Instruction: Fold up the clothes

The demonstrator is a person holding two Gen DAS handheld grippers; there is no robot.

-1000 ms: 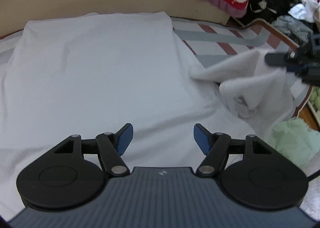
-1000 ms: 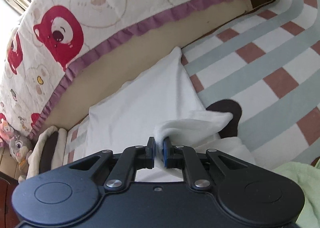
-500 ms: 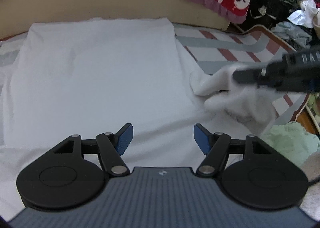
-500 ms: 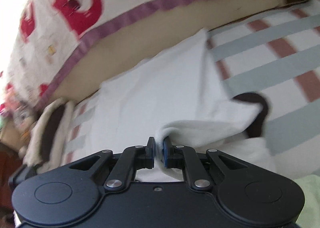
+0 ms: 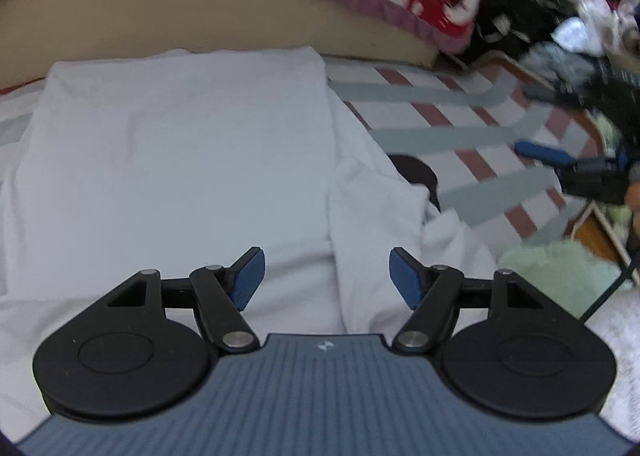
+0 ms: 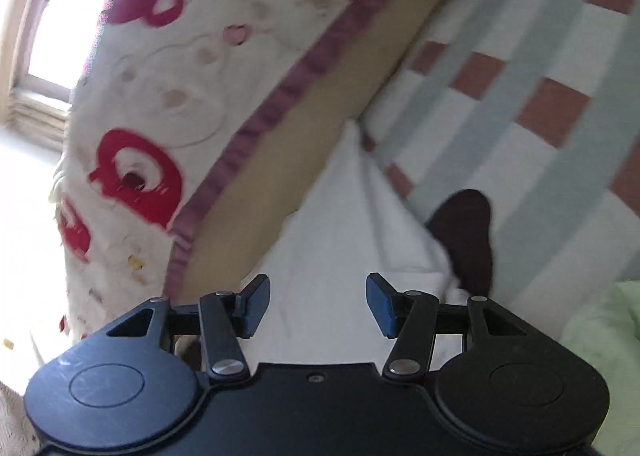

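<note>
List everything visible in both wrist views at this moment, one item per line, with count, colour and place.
white garment: one, white, spread flat on the mat, its right side folded inward.
striped mat: one, white with grey and brick-red bands, under and right of the garment.
dark patch: one, dark brown, on the mat at the garment's right edge; what it is cannot be told.
bear-print quilt: one, cream with red bears and a purple trim, hanging behind the garment.
clothes pile: one heap, dark and pale pieces, far right; blurred.
green cloth: one, pale green, near right.
left gripper: one, black with blue pads, open above the garment.
right gripper: one, black with blue pads, open, holding nothing.
</note>
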